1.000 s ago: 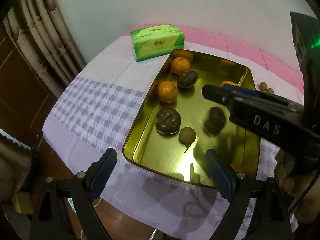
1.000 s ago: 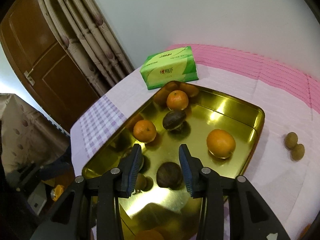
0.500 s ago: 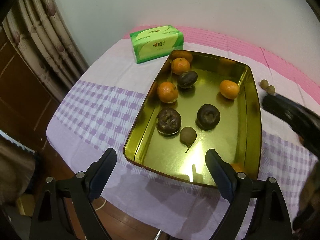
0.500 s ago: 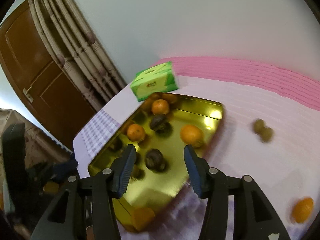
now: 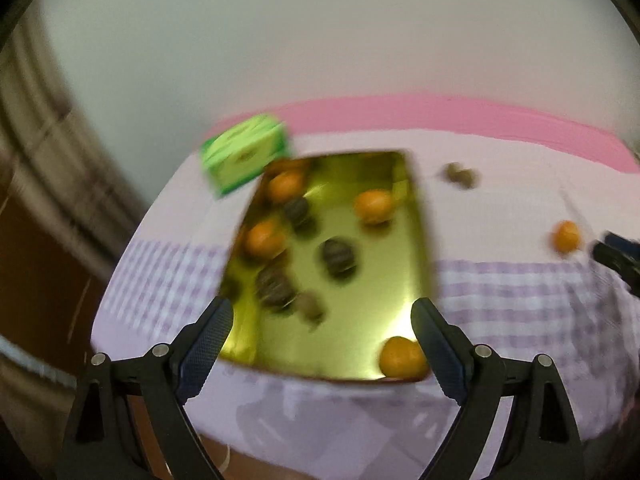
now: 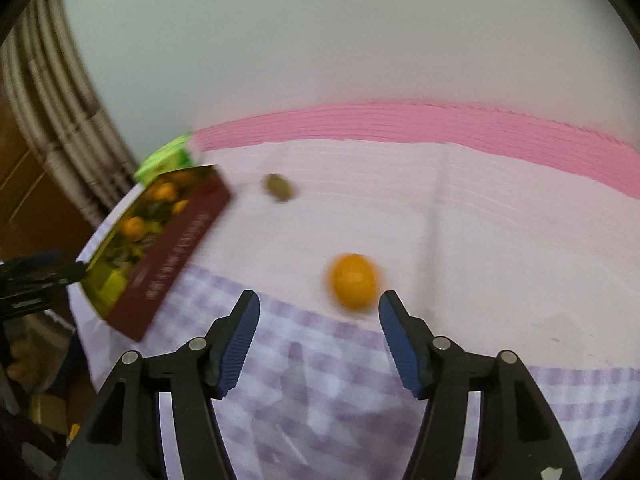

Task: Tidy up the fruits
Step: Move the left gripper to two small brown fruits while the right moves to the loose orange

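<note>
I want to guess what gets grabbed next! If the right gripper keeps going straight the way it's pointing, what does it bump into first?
Probably the loose orange on the tablecloth. It lies just ahead of the right gripper, whose empty jaws have just been opening. The blur hides the exact depth.

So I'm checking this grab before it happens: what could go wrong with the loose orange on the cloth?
The orange is round and lies right of centre between the open right gripper fingers, which have just been opening; a finger could nudge it and roll it away. Both views are motion-blurred, so aim may be off.
</note>
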`<state>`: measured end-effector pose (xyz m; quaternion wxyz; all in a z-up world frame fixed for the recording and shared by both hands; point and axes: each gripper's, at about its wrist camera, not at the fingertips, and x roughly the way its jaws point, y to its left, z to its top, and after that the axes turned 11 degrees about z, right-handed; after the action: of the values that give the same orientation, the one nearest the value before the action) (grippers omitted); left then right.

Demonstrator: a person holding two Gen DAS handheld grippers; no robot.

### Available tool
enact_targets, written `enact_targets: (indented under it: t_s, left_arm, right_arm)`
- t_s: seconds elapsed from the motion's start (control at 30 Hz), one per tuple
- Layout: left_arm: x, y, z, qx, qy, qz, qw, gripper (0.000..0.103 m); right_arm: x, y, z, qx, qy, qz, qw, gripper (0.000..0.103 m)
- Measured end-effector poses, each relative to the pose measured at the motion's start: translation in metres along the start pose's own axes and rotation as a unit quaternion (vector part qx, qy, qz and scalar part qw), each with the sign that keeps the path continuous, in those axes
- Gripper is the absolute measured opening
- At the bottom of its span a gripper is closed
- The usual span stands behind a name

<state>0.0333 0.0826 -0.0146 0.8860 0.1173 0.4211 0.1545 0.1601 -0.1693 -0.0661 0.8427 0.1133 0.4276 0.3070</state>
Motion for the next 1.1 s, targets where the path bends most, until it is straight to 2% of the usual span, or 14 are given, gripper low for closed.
enact_targets:
  t_s: [0.1, 0.17, 0.23, 0.33, 0.43, 0.5, 0.57, 0.7, 0.83, 0.93, 1.03, 1.1]
  left_arm:
    - [-0.012, -0.023, 0.021, 0.049, -0.029, -0.065, 0.9963, 0.09]
    - [-0.016, -0.041, 0.041, 0.081, -0.045, -0.109, 0.9897, 0.09]
    - [-0.011, -0.061, 0.064, 0.107, -0.044, -0.14, 0.9834, 0.09]
    - [0.013, -0.085, 0.098, 0.103, -0.004, -0.197, 0.975, 0.09]
    - [0.053, -0.108, 0.129, 0.059, 0.068, -0.23, 0.969, 0.084]
    - [0.084, -0.118, 0.145, 0.021, 0.127, -0.254, 0.9586, 0.077]
    - [0.111, -0.128, 0.154, -0.01, 0.174, -0.249, 0.9526, 0.076]
    - [0.144, -0.138, 0.165, -0.043, 0.209, -0.218, 0.9524, 0.073]
    - [0.172, -0.152, 0.166, -0.058, 0.253, -0.191, 0.9465, 0.061]
    - [0.187, -0.16, 0.165, -0.063, 0.269, -0.177, 0.9445, 0.054]
    - [0.189, -0.167, 0.169, -0.06, 0.252, -0.165, 0.9517, 0.05]
    - [0.19, -0.17, 0.172, -0.061, 0.245, -0.165, 0.9534, 0.033]
  right_arm:
    - [-0.003, -0.015, 0.0, 0.003, -0.007, -0.008, 1.0, 0.062]
    - [-0.003, -0.023, -0.002, 0.002, -0.01, -0.013, 1.0, 0.064]
    - [0.001, -0.03, -0.002, 0.003, -0.009, -0.017, 1.0, 0.064]
    - [0.008, -0.042, -0.004, 0.016, -0.007, -0.014, 1.0, 0.064]
    - [0.014, -0.053, -0.005, 0.029, -0.007, -0.008, 1.0, 0.065]
    - [0.017, -0.06, -0.006, 0.035, -0.004, -0.003, 0.999, 0.065]
    - [0.017, -0.061, -0.005, 0.038, -0.013, 0.009, 0.999, 0.066]
    - [0.017, -0.065, -0.005, 0.044, -0.014, 0.024, 0.999, 0.07]
    - [0.012, -0.069, -0.006, 0.057, -0.022, 0.044, 0.997, 0.071]
    - [0.01, -0.074, -0.007, 0.07, -0.03, 0.06, 0.995, 0.071]
    - [0.009, -0.076, -0.007, 0.073, -0.032, 0.066, 0.995, 0.072]
    - [0.01, -0.076, -0.007, 0.073, -0.032, 0.069, 0.994, 0.073]
